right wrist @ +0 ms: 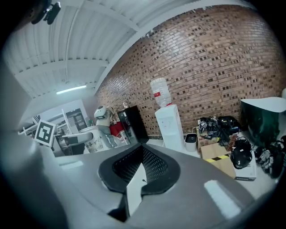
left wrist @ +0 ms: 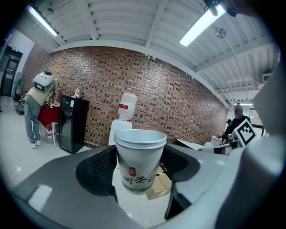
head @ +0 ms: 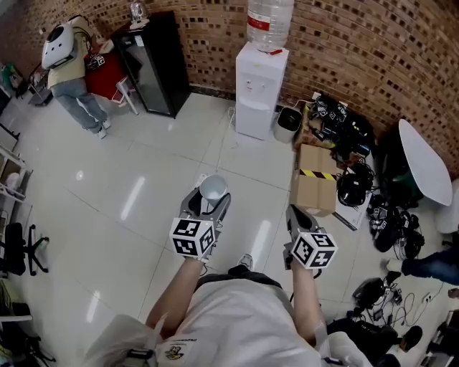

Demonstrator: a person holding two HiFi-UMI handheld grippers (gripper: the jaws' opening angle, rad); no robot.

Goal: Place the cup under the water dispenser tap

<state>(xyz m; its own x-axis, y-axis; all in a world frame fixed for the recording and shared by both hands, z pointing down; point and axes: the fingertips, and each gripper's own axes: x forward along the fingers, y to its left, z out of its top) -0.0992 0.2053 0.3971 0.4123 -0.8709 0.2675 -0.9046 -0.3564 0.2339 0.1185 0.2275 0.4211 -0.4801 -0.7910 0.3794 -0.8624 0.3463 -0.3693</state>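
Bringing the cup (head: 213, 188) to the water dispenser (head: 261, 89) is the step in hand, judged early. The cup sits upright, clamped between the jaws of the left tool (head: 207, 201), and is well short of the dispenser across the floor (head: 143, 179). Advice: hold level, approach dispenser front square, seat cup base in the recess under the tap before letting go. Grip light, since a paper wall prob. crushes. Taps too small to make out. Right tool (head: 295, 215) closed, nothing in it; keep it clear. Count, big to small: water dispenser ×1 w/ bottle (head: 270, 21) ×1 on top; black cabinet (head: 152, 61) ×1; cardboard box (head: 315, 179) ×1; bin (head: 287, 123) ×1; tools ×2; cup ×1, rim looks doubled, poss. 2 nested.
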